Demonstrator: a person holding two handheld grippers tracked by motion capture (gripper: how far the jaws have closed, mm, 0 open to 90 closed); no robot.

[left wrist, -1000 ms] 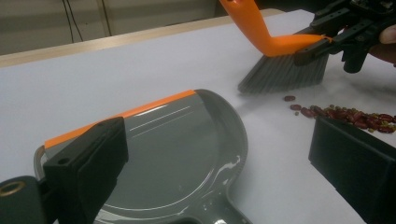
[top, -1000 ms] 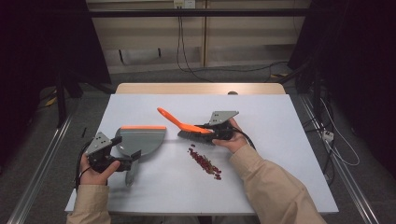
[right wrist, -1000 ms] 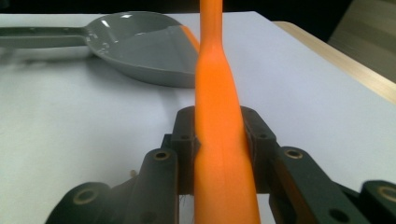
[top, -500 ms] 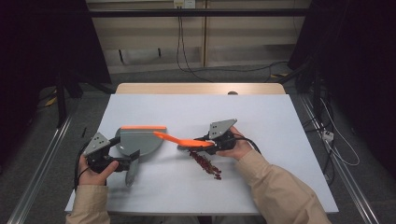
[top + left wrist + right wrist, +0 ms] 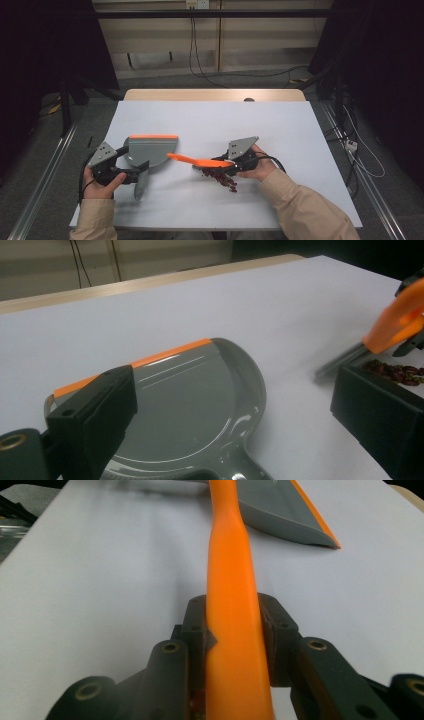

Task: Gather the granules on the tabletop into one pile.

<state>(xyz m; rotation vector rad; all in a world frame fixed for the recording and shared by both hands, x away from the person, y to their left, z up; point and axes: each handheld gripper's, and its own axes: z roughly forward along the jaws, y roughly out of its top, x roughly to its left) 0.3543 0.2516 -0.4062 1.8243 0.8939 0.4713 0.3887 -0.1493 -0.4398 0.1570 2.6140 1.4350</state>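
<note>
- At the lower middle of the high view, my right claw (image 5: pixel 227 163) is pinched tight on the orange brush (image 5: pixel 200 161); the right gripper view shows the handle (image 5: pixel 231 605) clamped between both jaws.
- The brush lies nearly level, its handle pointing left toward the dustpan (image 5: pixel 150 150), its bristle end over the pile of dark red bits (image 5: pixel 220 178).
- At lower left, my left claw (image 5: pixel 127 175) holds the grey dustpan by its handle; I cannot make out the pads on it in the left gripper view, but the pan (image 5: pixel 190 405) sits steady between the jaws, so I judge it gripped.
- The pan rests flat on the white bench (image 5: pixel 210 120), its orange lip (image 5: pixel 153 136) toward the top of the frame, not toward the pile.
- Progress, as I read it: both tools are in hand, but no bits are in the pan.
- Left to do: turn the pan's lip to the pile, bring it close, sweep the bits in.
</note>
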